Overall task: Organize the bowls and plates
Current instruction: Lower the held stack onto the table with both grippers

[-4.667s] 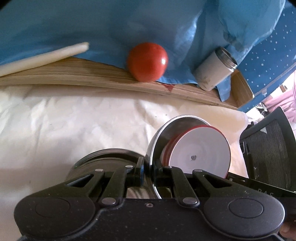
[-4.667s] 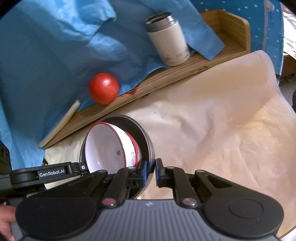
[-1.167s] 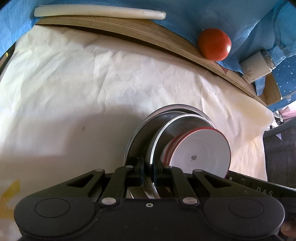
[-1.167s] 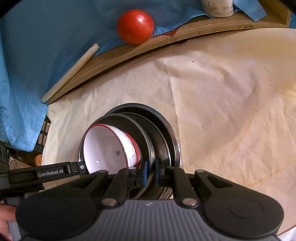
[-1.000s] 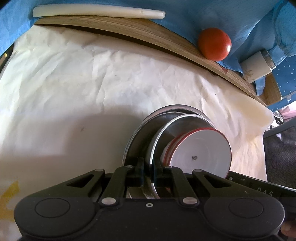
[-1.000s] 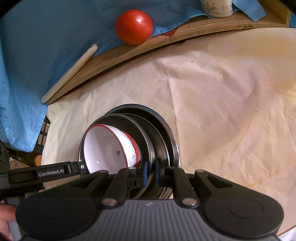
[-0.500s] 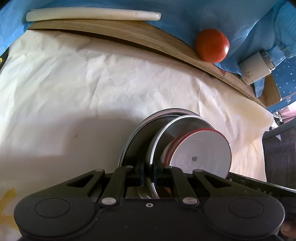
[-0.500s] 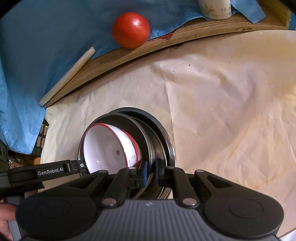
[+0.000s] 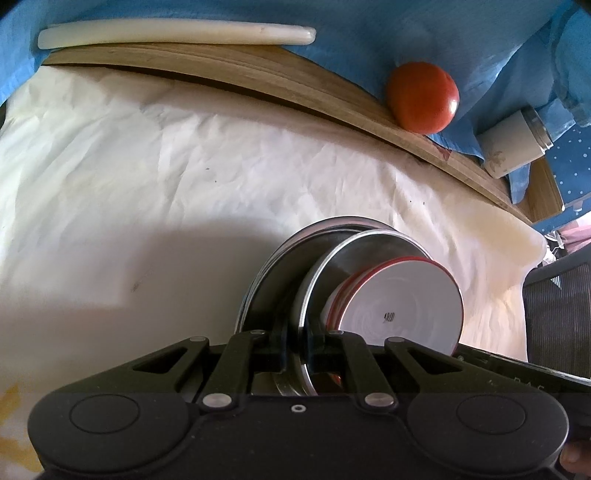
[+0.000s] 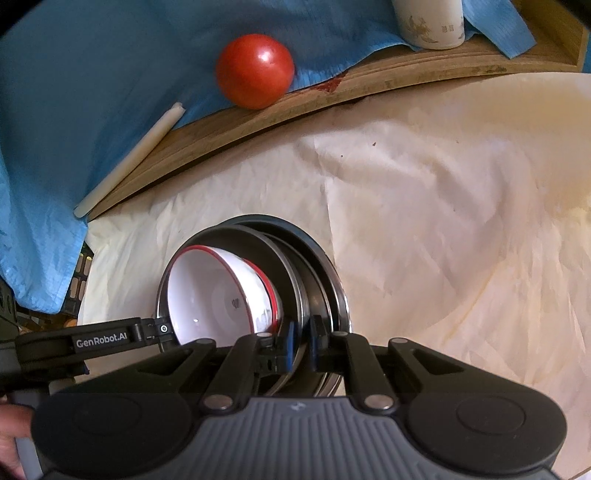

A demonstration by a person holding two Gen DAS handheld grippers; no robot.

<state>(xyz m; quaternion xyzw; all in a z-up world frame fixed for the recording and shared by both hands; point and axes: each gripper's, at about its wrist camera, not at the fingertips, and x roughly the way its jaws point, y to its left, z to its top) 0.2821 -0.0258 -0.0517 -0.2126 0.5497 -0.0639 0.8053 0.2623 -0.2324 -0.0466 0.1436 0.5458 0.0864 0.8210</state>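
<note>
A steel plate [image 9: 332,258] [image 10: 258,254] holds a white bowl with a red rim [image 9: 399,306] [image 10: 218,291]. My left gripper [image 9: 294,345] is shut on the plate's rim on one side. My right gripper [image 10: 300,343] is shut on the rim on the opposite side. Under this plate sits a larger steel plate [image 9: 273,273] [image 10: 328,269] on the paper-covered table; I cannot tell whether the two touch. The left gripper's body [image 10: 92,339] shows in the right wrist view.
Crumpled white paper [image 9: 147,177] [image 10: 443,221] covers the table. A wooden board [image 9: 258,77] with blue cloth [image 10: 92,74] runs along the back, carrying a red tomato [image 9: 423,96] [image 10: 255,70], a white stick [image 9: 173,35] [image 10: 129,158] and a white tumbler [image 9: 513,147] [image 10: 428,22].
Both grippers carried the plate with the bowl from above the bare table over onto the larger plate. In the last second the set has lowered slightly and the view has shifted little.
</note>
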